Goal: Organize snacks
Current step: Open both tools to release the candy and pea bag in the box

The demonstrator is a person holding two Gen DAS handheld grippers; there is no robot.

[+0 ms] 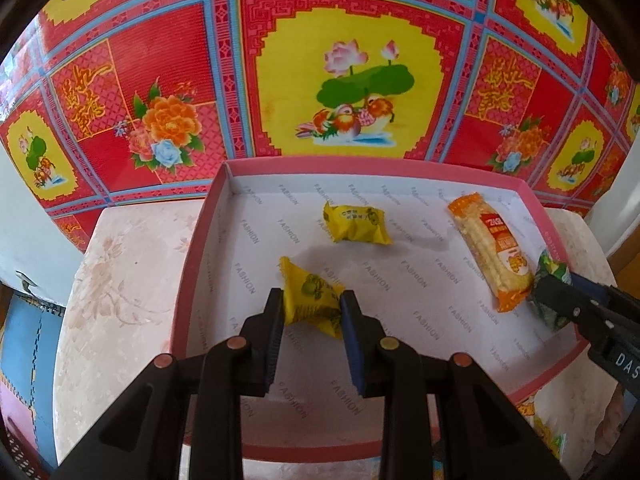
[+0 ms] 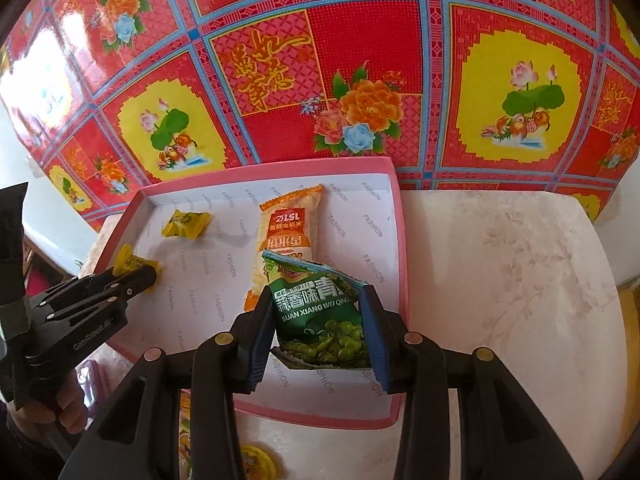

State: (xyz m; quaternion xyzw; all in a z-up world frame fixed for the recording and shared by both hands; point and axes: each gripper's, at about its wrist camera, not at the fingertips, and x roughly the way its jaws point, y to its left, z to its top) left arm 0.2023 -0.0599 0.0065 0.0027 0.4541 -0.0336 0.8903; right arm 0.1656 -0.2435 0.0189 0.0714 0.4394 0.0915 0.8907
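A pink-rimmed box [image 1: 192,256] [image 2: 403,240] lined with white paper lies on a pale table. My left gripper [image 1: 311,300] is shut on a yellow wrapped snack [image 1: 310,298] [image 2: 134,262], held just over the box floor at its near left. A second yellow snack [image 1: 354,224] [image 2: 184,224] lies further back in the box. An orange rice-cracker pack [image 1: 490,252] [image 2: 290,224] lies along the right part. My right gripper [image 2: 316,300] [image 1: 548,292] is shut on a green pea packet [image 2: 320,316] [image 1: 554,270], over the box's near right corner beside the orange pack.
The pale flowered table top [image 2: 512,280] [image 1: 120,280] extends on both sides of the box. A red, yellow and blue patterned floor [image 1: 344,80] lies beyond. More snack wrappers [image 2: 252,460] lie near the front edge. A hand [image 2: 68,404] holds the left gripper.
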